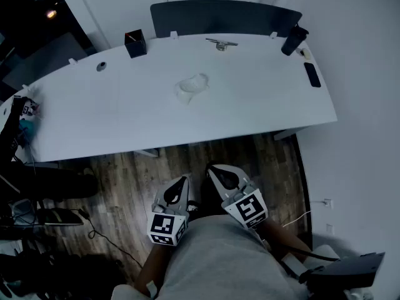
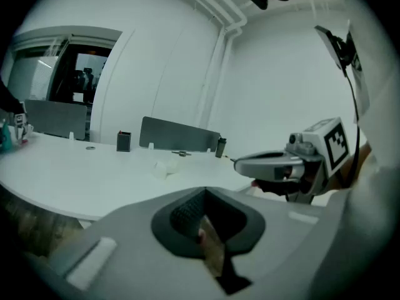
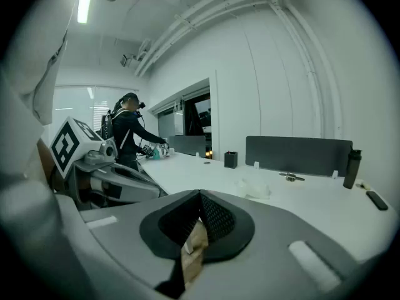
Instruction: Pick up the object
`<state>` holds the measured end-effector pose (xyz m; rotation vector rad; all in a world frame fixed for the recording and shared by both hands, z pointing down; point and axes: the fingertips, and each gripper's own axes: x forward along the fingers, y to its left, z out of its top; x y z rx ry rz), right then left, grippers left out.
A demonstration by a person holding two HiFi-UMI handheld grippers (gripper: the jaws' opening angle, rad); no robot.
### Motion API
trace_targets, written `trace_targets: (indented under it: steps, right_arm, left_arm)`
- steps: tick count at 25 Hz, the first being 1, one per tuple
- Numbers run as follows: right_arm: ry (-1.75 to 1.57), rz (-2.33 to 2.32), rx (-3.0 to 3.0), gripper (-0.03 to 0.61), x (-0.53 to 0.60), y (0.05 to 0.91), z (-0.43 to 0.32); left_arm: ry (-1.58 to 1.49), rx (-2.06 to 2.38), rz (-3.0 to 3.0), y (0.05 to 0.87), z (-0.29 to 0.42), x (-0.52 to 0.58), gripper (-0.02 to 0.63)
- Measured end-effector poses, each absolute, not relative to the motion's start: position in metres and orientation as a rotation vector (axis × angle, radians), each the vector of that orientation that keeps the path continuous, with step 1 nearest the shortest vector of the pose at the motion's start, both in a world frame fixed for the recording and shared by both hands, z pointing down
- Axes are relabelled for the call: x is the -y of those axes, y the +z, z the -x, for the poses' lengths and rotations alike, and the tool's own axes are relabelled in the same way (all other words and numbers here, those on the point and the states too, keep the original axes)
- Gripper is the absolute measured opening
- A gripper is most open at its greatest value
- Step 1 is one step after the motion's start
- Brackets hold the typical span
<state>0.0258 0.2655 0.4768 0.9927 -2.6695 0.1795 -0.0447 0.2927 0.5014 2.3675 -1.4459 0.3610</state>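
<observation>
Grey two-jaw left gripper (image 1: 179, 186): jaws together, nothing between. Right gripper (image 1: 217, 174): same, empty. Both short of near edge of white curved table (image 1: 262, 105), over wood floor (image 1: 125, 174). Small crumpled whitish object (image 1: 192, 87) mid-table, straight ahead, well apart from both. No clear long axis. Right tip looks marginally nearer; left more in line.

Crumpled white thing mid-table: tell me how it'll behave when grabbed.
The crumpled white thing looks thin and creased, so probably floppy and light. Its low heap suggests it won't roll, but may slide on the smooth table.
</observation>
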Motion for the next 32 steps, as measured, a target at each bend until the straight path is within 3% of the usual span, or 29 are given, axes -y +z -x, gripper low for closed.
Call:
trace_targets:
  steps: [19,32]
  right_arm:
    - [-0.094,-0.798,2.617,0.002,-0.120,0.485,-0.075]
    - [-0.125,-0.791,2.514,0.002,-0.051,0.499,-0.050]
  left_arm:
    - [0.437,1.483,-2.213,0.497,0.001,-0.141,0.002]
    - [0.433,1.453,-2.178,0.514,0.043,-0.056,0.002]
